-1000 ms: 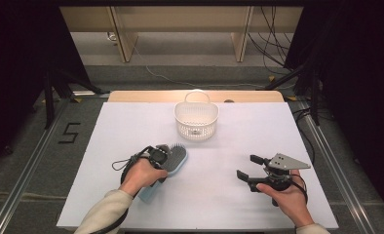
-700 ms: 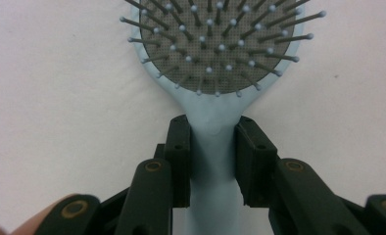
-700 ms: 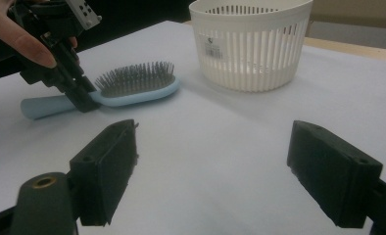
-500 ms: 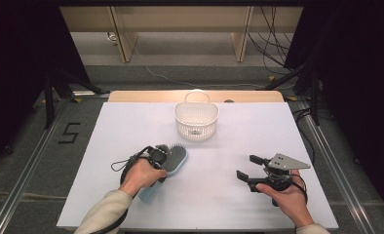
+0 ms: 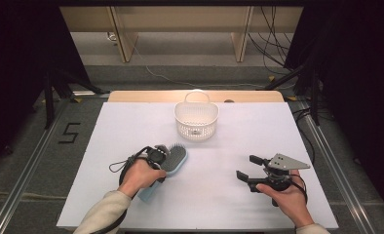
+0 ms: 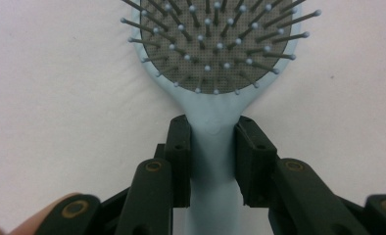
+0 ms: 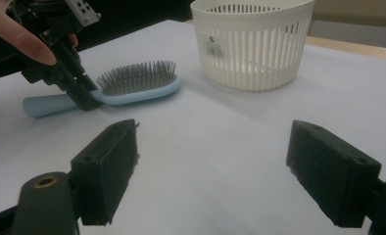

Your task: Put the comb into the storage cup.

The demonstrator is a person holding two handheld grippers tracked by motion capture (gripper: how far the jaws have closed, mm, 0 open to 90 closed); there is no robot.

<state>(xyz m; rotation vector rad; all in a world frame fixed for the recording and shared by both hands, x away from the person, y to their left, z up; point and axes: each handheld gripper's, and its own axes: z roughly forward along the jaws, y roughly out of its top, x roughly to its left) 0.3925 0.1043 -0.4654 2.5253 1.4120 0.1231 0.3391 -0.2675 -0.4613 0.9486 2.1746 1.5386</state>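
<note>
On the left of the white worktop we note the left gripper with its jaws clamped on the neck of the pale blue hairbrush, which lies flat, bristles up. Behind, mid-worktop, stands a white basket. At right, our right gripper rests with jaws wide apart, holding nothing.

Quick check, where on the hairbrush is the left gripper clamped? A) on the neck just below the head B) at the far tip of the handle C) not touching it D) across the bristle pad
A: in the left gripper view the left gripper has both jaws pressed against the sides of the hairbrush neck, right below the bristle head.
</note>
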